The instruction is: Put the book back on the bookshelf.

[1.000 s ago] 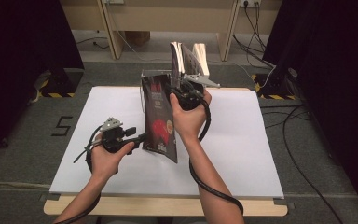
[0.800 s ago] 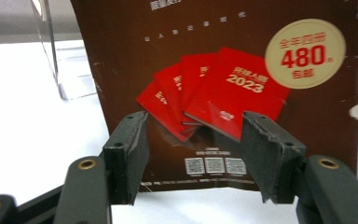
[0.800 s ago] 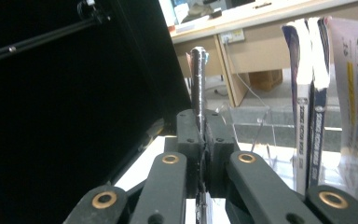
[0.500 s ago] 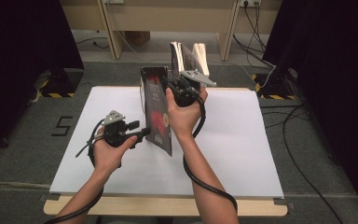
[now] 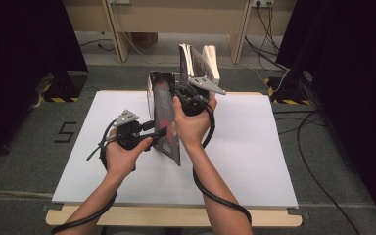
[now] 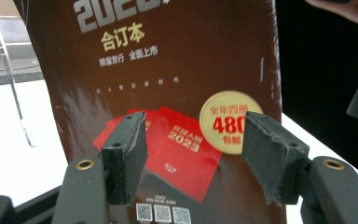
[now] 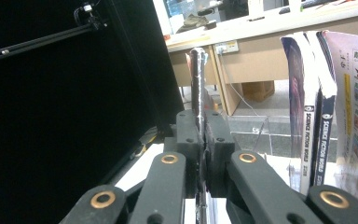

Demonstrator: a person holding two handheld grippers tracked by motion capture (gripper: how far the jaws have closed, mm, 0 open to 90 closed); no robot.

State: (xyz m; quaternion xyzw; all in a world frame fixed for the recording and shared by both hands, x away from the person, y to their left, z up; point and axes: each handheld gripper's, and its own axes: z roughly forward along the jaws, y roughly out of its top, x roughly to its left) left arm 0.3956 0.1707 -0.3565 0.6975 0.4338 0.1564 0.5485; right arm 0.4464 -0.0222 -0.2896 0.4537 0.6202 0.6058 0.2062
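Brown magazine upright in clamped right claw; left claw apart; three standing magazines

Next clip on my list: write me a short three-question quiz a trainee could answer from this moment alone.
1. True or false: the right gripper is clamped shut on the edge of the glossy dark brown magazine.
2. How do the left gripper's jaws stand? A) shut on the magazine B) open, facing its cover C) shut on the white tabletop
3. What stands upright at the far edge of the table, behind the held magazine?

Key
1. True: its pads meet on the thin edge in the right gripper view.
2. B: the cover with a red patch and gold round sticker shows between the parted jaws.
3. A row of upright magazines with dark spines.
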